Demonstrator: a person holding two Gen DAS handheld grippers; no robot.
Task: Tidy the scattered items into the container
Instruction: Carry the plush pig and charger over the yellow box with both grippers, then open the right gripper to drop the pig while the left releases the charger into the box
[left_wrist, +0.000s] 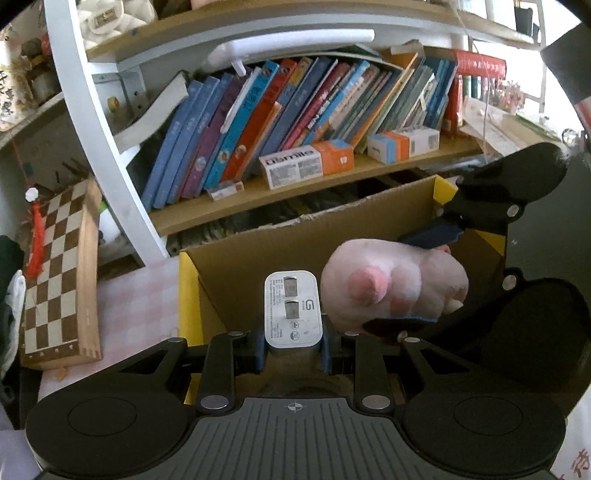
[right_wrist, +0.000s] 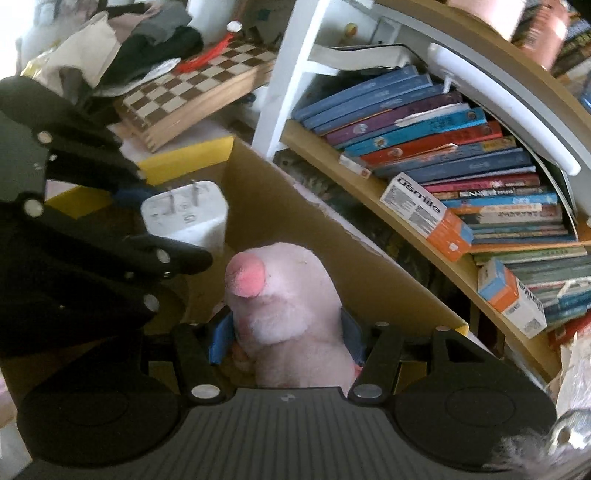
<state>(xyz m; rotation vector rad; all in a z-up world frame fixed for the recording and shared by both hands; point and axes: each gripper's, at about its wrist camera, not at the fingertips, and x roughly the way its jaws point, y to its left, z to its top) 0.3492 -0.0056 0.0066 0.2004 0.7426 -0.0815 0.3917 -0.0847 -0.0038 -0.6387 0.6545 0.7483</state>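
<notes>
My left gripper (left_wrist: 293, 356) is shut on a white plug charger (left_wrist: 293, 308), prongs facing the camera, held over the open cardboard box (left_wrist: 258, 258). My right gripper (right_wrist: 286, 341) is shut on a pink plush toy (right_wrist: 291, 317) with a darker pink snout, also over the box (right_wrist: 332, 251). In the left wrist view the plush (left_wrist: 391, 284) hangs just right of the charger, pinched by the right gripper (left_wrist: 417, 280). In the right wrist view the charger (right_wrist: 188, 216) sits up left of the plush, in the left gripper (right_wrist: 147, 218).
The box has yellow flaps (left_wrist: 188, 295) and stands against a bookshelf full of leaning books (left_wrist: 295, 114) with small toothbrush cartons (left_wrist: 306, 164). A folded wooden chessboard (left_wrist: 59, 280) leans to the left on a pink checked cloth (left_wrist: 136, 310). Clothes (right_wrist: 147, 40) lie behind it.
</notes>
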